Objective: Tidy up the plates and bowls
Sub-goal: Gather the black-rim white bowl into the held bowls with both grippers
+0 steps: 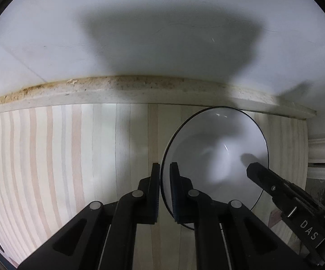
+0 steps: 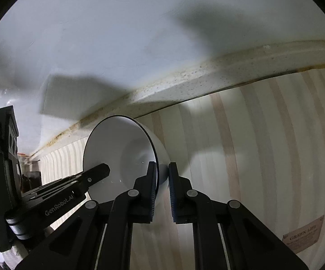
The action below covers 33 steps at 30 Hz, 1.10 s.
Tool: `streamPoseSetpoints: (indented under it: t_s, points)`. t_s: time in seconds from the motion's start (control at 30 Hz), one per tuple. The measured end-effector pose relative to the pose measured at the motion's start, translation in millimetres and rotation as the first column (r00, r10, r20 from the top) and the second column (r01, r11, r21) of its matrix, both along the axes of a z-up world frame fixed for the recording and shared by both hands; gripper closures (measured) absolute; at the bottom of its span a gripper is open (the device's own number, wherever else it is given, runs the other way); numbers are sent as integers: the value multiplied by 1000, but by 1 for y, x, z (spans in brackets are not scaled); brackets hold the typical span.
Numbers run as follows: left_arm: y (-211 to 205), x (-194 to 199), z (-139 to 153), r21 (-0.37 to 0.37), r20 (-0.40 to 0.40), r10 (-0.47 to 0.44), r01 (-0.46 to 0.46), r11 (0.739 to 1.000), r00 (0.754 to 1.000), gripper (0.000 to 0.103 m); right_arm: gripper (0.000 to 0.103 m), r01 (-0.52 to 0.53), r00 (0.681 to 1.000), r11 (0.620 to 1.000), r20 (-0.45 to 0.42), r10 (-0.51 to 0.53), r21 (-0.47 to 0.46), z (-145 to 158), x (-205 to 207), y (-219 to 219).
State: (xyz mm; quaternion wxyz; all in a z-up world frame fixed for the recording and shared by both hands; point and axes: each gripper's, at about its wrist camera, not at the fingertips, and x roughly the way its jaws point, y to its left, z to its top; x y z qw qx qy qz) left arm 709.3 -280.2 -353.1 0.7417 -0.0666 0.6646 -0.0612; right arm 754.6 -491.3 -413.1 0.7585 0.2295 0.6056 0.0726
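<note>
A white bowl (image 1: 216,153) with a thin dark rim is held between both grippers above a pale striped wooden board (image 1: 61,153). My left gripper (image 1: 164,171) is shut on the bowl's left rim. My right gripper (image 2: 162,168) is shut on the opposite rim of the same bowl (image 2: 117,148), one finger inside and one outside. The right gripper's finger shows in the left wrist view (image 1: 266,177), and the left gripper's finger shows in the right wrist view (image 2: 92,175). The bowl is tilted, its opening turned toward the left wrist camera.
A stained, speckled ledge (image 1: 140,90) runs along the board's far edge under a white wall (image 1: 140,22). A brown label (image 2: 304,236) lies on the board (image 2: 263,157) at lower right. Dark clutter (image 2: 29,175) sits past the board's left end.
</note>
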Motion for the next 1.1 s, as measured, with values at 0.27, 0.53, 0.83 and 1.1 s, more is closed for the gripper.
streamPoseSetpoints:
  t_s: [0.27,0.53,0.83,1.1]
  points:
    - [7,-44,53,-1,74,-38,38,999,997,96,91,-11,999,1000,36,11,1,36,-27,14]
    - [12,-92,98,-14,140,-90,93,996,986,96,91,2,996,1000,93,-1,-2,85,-90,16]
    - [-1,-150,114,-17,162,-163,168,986,973,96,91,31,991,1000,127,-31,1,126,-178,-4]
    - [1,-194,87,-32,91,-199,203,979,976,96,91,40,995,999,94,-40,0,117,-237,-3]
